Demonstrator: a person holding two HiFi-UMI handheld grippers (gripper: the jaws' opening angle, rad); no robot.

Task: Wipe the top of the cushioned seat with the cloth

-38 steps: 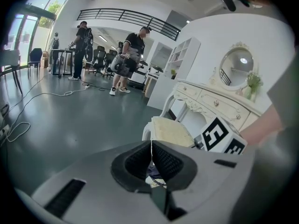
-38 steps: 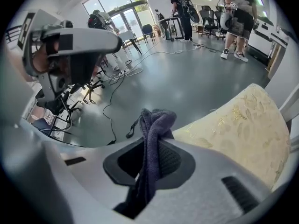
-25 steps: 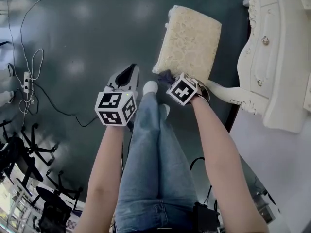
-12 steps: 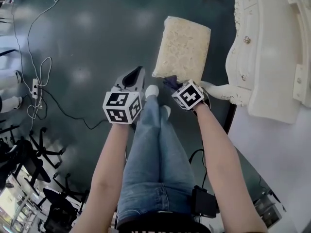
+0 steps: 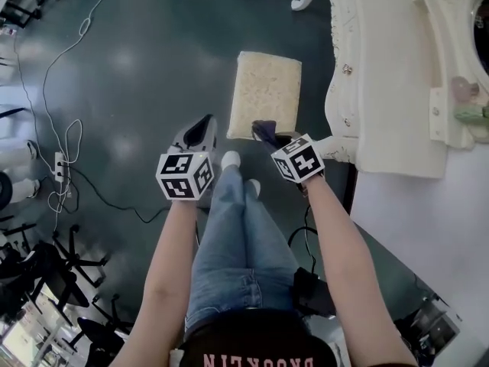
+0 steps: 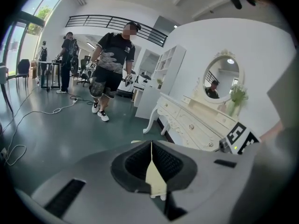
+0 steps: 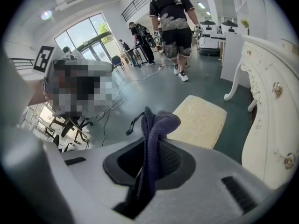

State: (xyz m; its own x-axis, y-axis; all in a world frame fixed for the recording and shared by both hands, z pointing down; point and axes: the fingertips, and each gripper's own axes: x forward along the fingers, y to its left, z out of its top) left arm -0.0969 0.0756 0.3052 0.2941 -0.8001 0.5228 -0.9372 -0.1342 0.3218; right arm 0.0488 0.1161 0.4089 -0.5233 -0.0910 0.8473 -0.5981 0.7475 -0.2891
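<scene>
1. Clamping the dark cloth (image 7: 152, 134), the right gripper (image 5: 269, 138) is held at the near edge of the cushioned seat (image 5: 266, 90);
2. the cushioned seat is set on the floor (image 5: 137, 67) beside a white dresser (image 5: 382, 75);
3. the left gripper (image 5: 197, 132) is held with its jaws pressed together, empty.

Two grippers are counted: the left gripper (image 5: 200, 131) and the right gripper (image 5: 269, 138). One cloth (image 7: 150, 143), one cushioned seat (image 5: 266, 90), one dressing table (image 5: 382, 90) and one oval mirror (image 6: 223, 78) are recorded.
</scene>
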